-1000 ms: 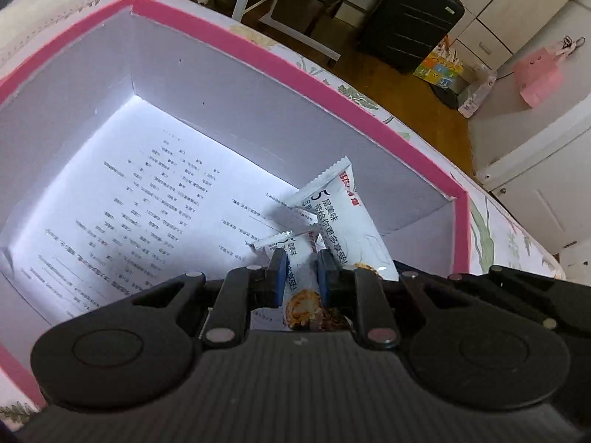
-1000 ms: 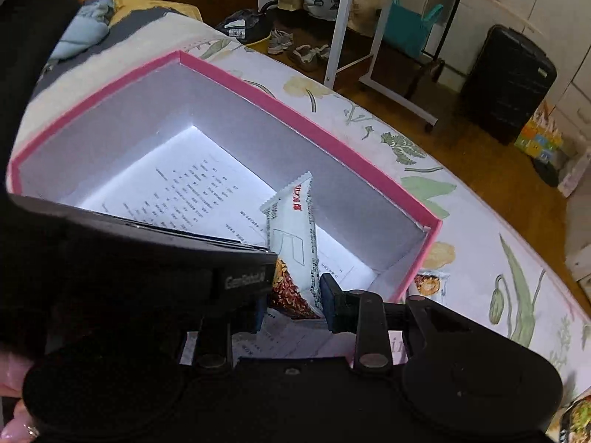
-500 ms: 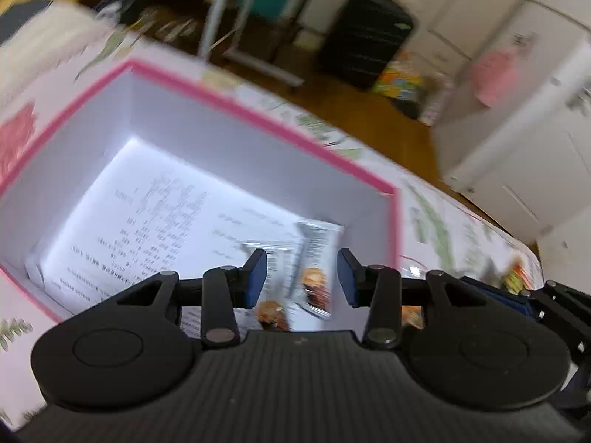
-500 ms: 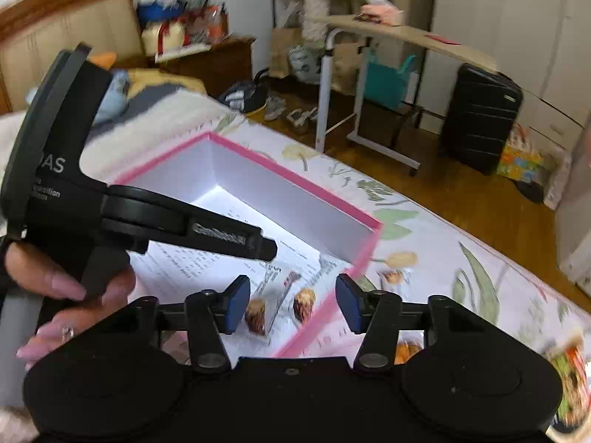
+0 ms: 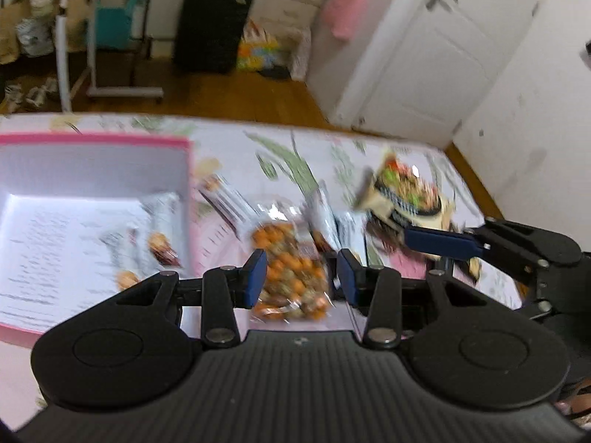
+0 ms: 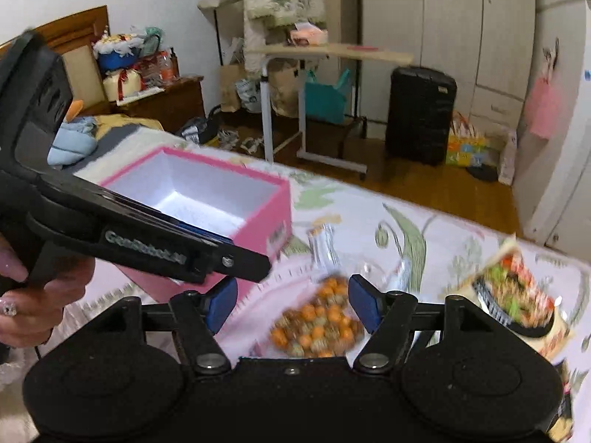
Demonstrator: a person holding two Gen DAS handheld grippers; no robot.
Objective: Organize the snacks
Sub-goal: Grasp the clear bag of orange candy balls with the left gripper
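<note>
The pink box (image 5: 96,140) with a white printed floor stands on the floral bed cover; two snack bars (image 5: 159,247) lie in its near right corner. It also shows in the right wrist view (image 6: 273,217). A clear bag of orange and brown snack balls (image 5: 291,273) lies right of the box, below both grippers, and shows in the right wrist view too (image 6: 317,325). My left gripper (image 5: 297,277) is open and empty above that bag. My right gripper (image 6: 290,304) is open and empty above it as well. A noodle bowl pack (image 6: 517,295) lies further right.
Several small white wrapped snack bars (image 5: 229,199) lie between the box and the bag. The bed edge runs behind, with wood floor, a black suitcase (image 6: 421,114) and a rolling side table (image 6: 325,55) beyond. White wardrobe doors stand at right.
Both grippers let go of their snack bars in the box, opened, and swung up and right out of the box to above the bag of snack balls.
</note>
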